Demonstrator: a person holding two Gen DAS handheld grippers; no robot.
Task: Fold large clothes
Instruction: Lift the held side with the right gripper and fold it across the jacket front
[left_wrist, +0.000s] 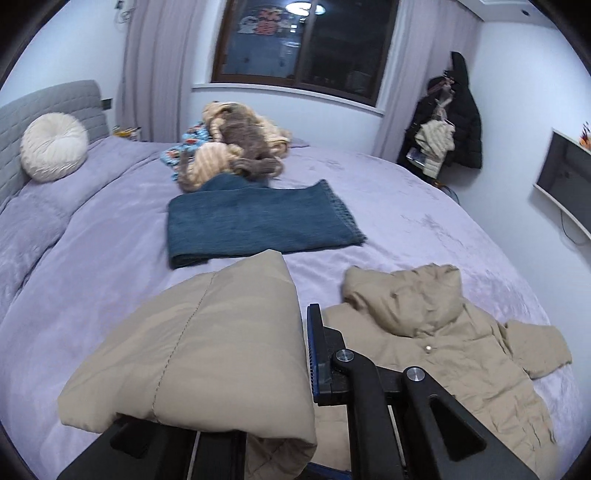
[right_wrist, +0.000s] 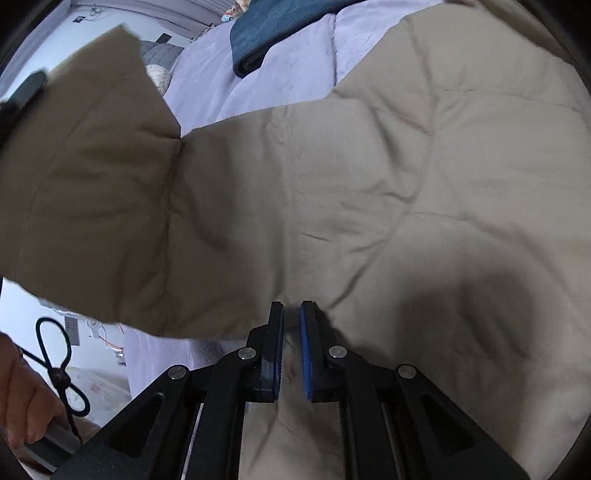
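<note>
Sleeve-fold in hand: the left gripper (left_wrist: 295, 369) jaws are clamped on the beige jacket (left_wrist: 424, 362) sleeve raised off the bed (left_wrist: 110, 266), the right gripper (right_wrist: 291, 350) jaws pinch its body – next, I judge, lay the sleeve across – flat

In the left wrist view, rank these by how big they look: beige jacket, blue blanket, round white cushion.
1. Beige jacket, though it lies nearest the camera, which inflates it.
2. Blue blanket.
3. Round white cushion, farthest back, so its true size is unsure.
</note>
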